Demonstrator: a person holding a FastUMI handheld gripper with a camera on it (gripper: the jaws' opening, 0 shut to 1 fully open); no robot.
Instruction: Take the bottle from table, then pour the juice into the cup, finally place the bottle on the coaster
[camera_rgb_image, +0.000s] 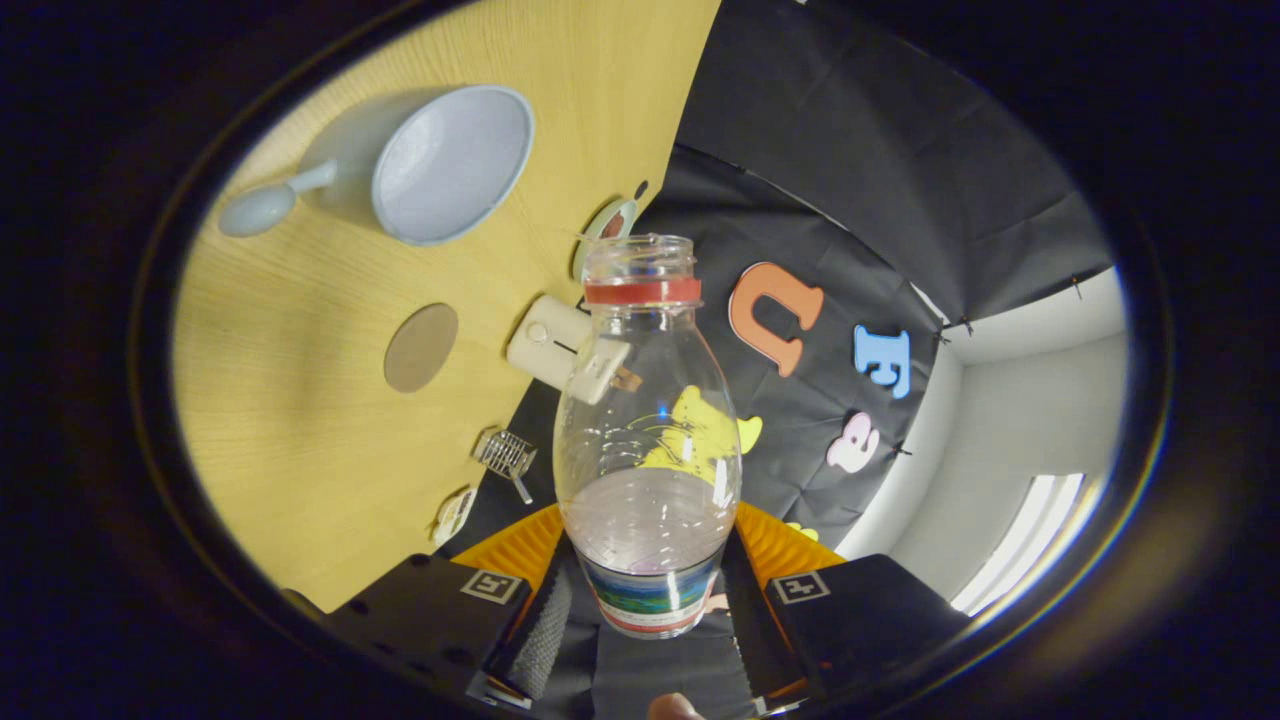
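Observation:
My gripper (648, 610) is shut on the lower body of a clear plastic bottle (648, 420), one finger (545, 625) on each side of its label. The bottle has a red neck ring and an open mouth with no cap, and it is lifted off the table. The view is rolled, so the wooden table (300, 420) stands up on the left. A pale blue cup (452, 165) sits on it, well beyond the bottle mouth and to its left. A round brown coaster (421, 347) lies between the cup and the fingers. Whether juice remains inside I cannot tell.
A pale blue spoon (262, 205) lies beside the cup. A white boxy object (548, 342) sits at the table edge just left of the bottle neck. A small wire piece (506, 453) and two small round items (610, 222) (454, 514) also lie along that edge.

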